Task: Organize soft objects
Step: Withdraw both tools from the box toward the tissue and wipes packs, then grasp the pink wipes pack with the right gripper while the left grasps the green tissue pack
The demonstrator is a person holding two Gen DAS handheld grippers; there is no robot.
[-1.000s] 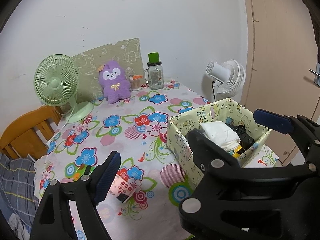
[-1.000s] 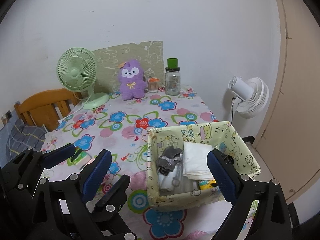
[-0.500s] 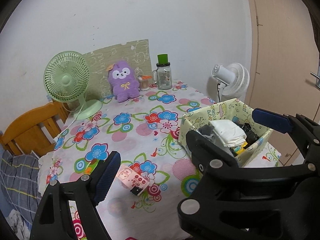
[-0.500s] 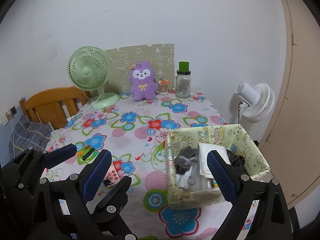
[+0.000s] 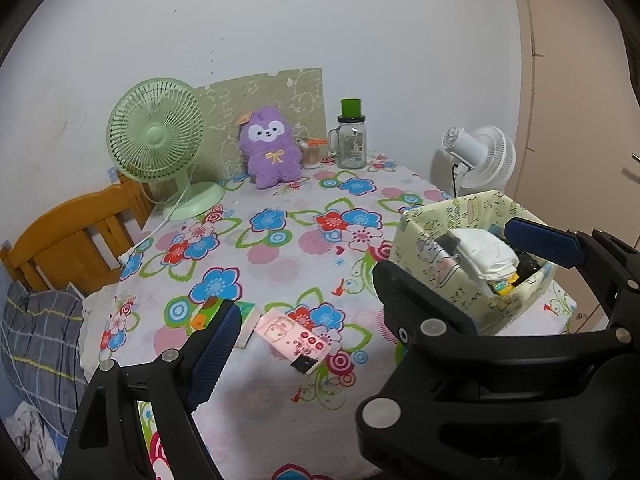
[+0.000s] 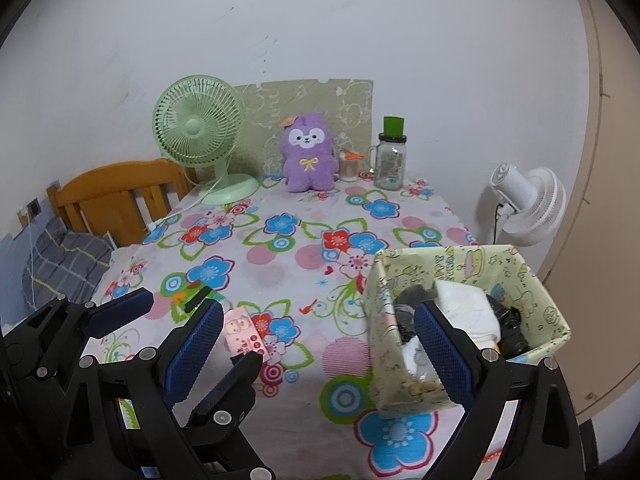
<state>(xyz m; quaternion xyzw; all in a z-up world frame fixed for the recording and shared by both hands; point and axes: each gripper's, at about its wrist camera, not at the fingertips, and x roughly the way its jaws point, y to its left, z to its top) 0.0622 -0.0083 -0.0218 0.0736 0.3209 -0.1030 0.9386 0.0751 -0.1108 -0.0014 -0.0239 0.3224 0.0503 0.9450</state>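
A pale yellow-green fabric box printed with cartoon figures (image 6: 472,280) is seen at the lower right of the right wrist view, standing near the right edge of the desk covered with a flower-patterned cloth (image 6: 304,240). Inside it a folded white cloth (image 6: 468,308) is lodged toward the middle, a grey bundle (image 6: 414,296) to its left and something black (image 6: 508,320) to its right; a yellow item (image 5: 505,286) is glimpsed in the left wrist view. A purple plush toy with a white face (image 6: 308,156) is propped upright at the far end of the desk, upper centre of the frame, between a green desk fan (image 6: 200,136) and a glass jar with a green lid (image 6: 390,160). A pink printed packet (image 5: 296,340) lies flat in the lower middle. The left tool (image 5: 376,280) is spread wide with nothing pinched; the right tool (image 6: 318,346) is likewise spread and empty.
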